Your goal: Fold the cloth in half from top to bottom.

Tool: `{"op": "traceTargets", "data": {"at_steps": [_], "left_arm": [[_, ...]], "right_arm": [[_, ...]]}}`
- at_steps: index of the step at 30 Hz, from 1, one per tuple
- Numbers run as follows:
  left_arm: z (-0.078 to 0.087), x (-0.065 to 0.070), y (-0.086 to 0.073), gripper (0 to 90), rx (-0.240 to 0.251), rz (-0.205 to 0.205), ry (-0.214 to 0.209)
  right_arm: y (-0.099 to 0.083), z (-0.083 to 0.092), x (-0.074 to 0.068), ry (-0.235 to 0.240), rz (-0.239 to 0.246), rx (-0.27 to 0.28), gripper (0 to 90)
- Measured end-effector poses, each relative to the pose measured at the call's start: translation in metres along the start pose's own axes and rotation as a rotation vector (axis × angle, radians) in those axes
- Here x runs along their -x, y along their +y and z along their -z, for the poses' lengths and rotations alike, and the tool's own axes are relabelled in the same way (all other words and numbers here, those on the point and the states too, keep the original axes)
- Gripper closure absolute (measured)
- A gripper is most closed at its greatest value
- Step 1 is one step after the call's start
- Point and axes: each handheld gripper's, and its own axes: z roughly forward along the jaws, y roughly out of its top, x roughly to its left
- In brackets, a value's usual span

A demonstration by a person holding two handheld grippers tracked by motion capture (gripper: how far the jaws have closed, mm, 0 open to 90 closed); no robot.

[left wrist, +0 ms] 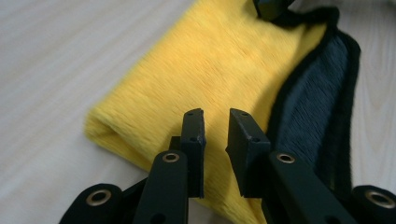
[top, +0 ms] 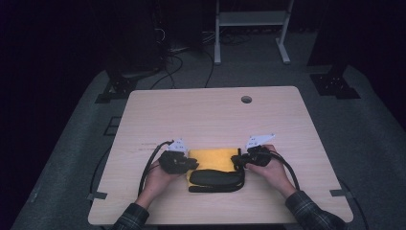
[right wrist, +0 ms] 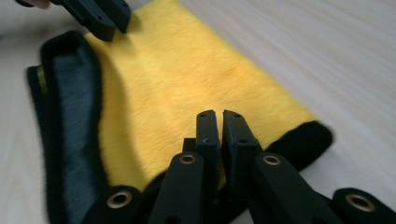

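Forearms, high view: two plaid sleeves come in at the near edge; the left gripper (top: 178, 161) sits at the left end of the cloth, the right gripper (top: 251, 158) at its right end.
Cloth, high view: yellow towel (top: 213, 158) lies flat near the front middle of the table (top: 210, 115), with its dark grey underside (top: 215, 178) turned up along the near edge.
Surroundings, high view: a round cable hole (top: 246, 99) sits well apart toward the far edge; a white frame (top: 251, 28) and cables lie on the floor beyond. Nothing on the tabletop blocks either hand.
Left gripper view: the left gripper (left wrist: 216, 122) has its jaws nearly together, a narrow gap showing, above the folded yellow end; no cloth shows between the pads, so whether it pinches a layer I cannot tell.
Cloth, left gripper view: yellow towel (left wrist: 205, 70) shows a rounded fold at its near end; the black-edged grey strip (left wrist: 313, 107) runs along one side.
Right gripper view: the right gripper (right wrist: 220, 122) is clenched, jaws all but touching, over the yellow face near a black-trimmed corner (right wrist: 306, 137); nothing is visibly caught.
Progress: judged from the doubled yellow layer and the turned-up strip, folding is partly done; the grey band seems left to fold or smooth.
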Motion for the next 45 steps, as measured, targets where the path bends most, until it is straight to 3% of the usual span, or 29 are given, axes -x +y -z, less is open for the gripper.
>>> {"op": "traceTargets", "data": {"at_steps": [8, 15, 20, 25, 31, 34, 45], "left_arm": [[0.011, 0.022, -0.011, 73.6, -0.01, -0.013, -0.026], [0.015, 0.035, -0.023, 72.1, -0.034, -0.015, -0.037], [0.011, 0.039, -0.025, 69.2, -0.06, -0.034, -0.024], [0.018, 0.041, -0.022, 51.9, -0.035, -0.031, -0.007], [0.03, 0.036, -0.024, 26.8, 0.013, -0.004, 0.052], [0.037, 0.031, -0.028, 18.5, 0.033, 0.009, 0.089], [0.06, 0.014, -0.052, 5.1, 0.035, 0.072, 0.194]], "right_arm": [[-0.009, 0.013, -0.022, 0.067, 0.03, -0.029, 84.2], [-0.023, 0.025, -0.038, 0.088, 0.047, -0.05, 84.2], [-0.029, 0.029, -0.044, 0.076, 0.06, -0.045, 81.4], [-0.025, 0.038, -0.043, 0.028, 0.055, 0.016, 66.3], [-0.029, 0.048, -0.032, -0.035, 0.017, 0.058, 48.3], [-0.033, 0.055, -0.025, -0.064, 0.001, 0.077, 41.2], [-0.056, 0.087, 0.0, -0.197, -0.072, 0.102, 29.4]]}}
